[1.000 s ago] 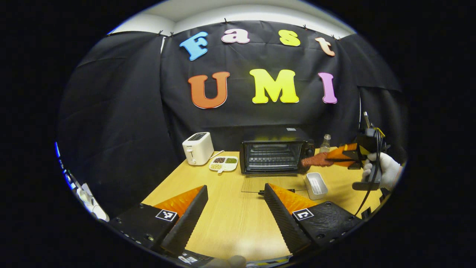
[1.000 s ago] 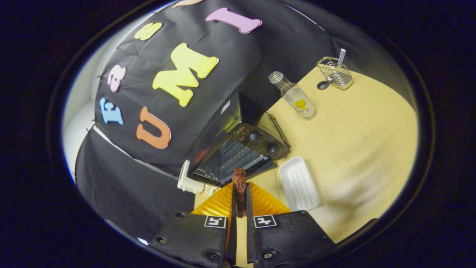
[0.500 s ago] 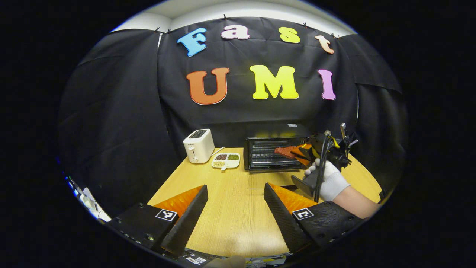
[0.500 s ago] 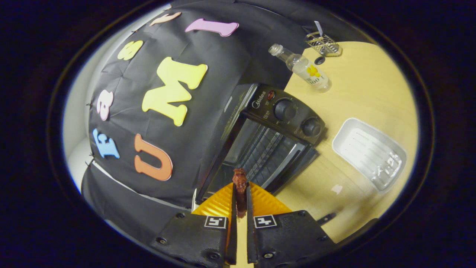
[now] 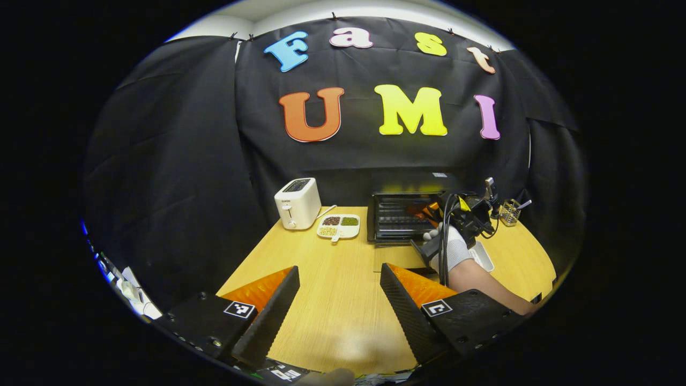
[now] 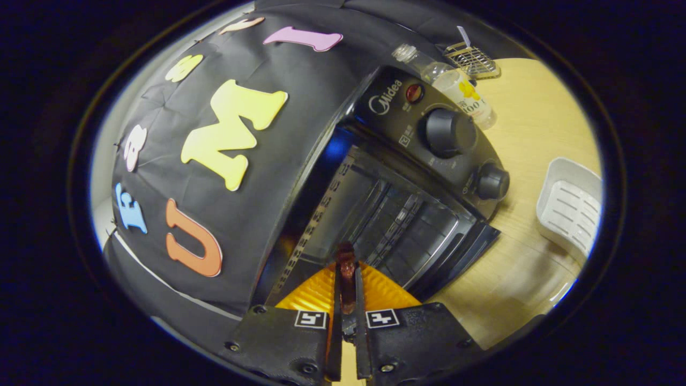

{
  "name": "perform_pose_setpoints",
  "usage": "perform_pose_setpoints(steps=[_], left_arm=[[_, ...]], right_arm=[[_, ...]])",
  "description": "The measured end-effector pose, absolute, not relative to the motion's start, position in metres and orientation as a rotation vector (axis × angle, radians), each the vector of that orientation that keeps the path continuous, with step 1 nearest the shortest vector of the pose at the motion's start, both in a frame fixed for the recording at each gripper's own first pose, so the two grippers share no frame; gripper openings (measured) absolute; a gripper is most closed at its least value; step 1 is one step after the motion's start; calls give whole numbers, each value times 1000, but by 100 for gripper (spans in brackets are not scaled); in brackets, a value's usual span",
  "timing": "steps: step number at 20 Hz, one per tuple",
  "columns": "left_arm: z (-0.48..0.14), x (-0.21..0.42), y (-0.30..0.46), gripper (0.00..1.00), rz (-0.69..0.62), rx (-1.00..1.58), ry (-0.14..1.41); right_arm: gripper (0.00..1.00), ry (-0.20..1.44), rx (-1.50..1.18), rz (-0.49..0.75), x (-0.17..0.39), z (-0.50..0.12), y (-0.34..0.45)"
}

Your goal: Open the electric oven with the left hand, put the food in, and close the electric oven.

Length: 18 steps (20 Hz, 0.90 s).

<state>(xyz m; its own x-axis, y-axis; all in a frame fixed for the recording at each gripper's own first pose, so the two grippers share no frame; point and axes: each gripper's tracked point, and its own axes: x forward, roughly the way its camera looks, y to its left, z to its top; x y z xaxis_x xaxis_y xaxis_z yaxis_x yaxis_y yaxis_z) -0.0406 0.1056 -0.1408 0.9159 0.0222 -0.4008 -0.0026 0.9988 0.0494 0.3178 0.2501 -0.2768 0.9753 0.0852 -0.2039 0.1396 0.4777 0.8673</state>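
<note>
we see the food (image 6: 345, 268), a reddish-brown strip, clamped between our right gripper (image 6: 346, 279)'s fingers, its long axis pointing forward into the open electric oven (image 6: 407, 177) above the rack. the opening leaves room on either side. our left gripper (image 5: 335, 300) hangs spread and empty over the table (image 5: 332, 268), well back.

white toaster (image 5: 297, 203), sectioned dish (image 5: 338, 227), white tray (image 6: 571, 210), bottle (image 6: 460, 91) and wire rack (image 6: 470, 55) on the table (image 5: 332, 289).
</note>
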Motion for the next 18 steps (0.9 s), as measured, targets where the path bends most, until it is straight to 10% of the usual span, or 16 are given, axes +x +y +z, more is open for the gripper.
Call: perform_pose_setpoints(steps=[7,15,18], left_arm=[[-141,-34,102,96,-11,43,418],[-129,-36,97,97,-17,16,386],[-125,-39,92,97,-24,9,375]], right_arm=[[19,278,1049,-81,322,-301,252],[100,277,798,-113,303,-294,228],[100,282,752,-100,287,-286,221]])
